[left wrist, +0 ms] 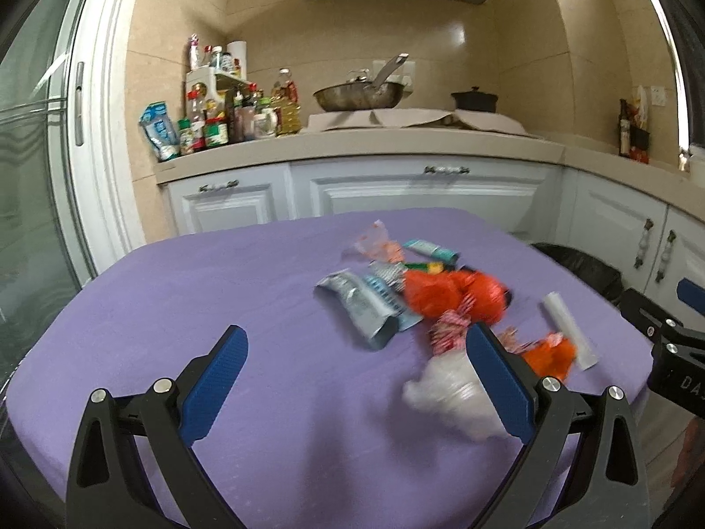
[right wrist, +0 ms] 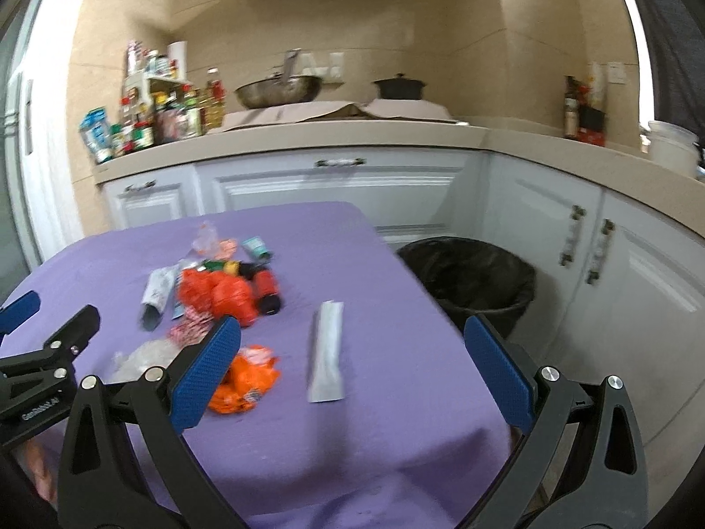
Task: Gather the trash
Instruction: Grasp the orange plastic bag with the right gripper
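Both grippers, left gripper (left wrist: 357,352) and right gripper (right wrist: 352,344), are hovering released and empty while I'm lining up a first pick, likely the silver sachet (right wrist: 327,352), bound for the bin (right wrist: 471,277).

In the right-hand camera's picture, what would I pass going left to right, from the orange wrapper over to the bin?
Crumpled orange wrapper → long silver packet lying on the purple tablecloth → the table's right edge → black-lined trash bin on the floor.
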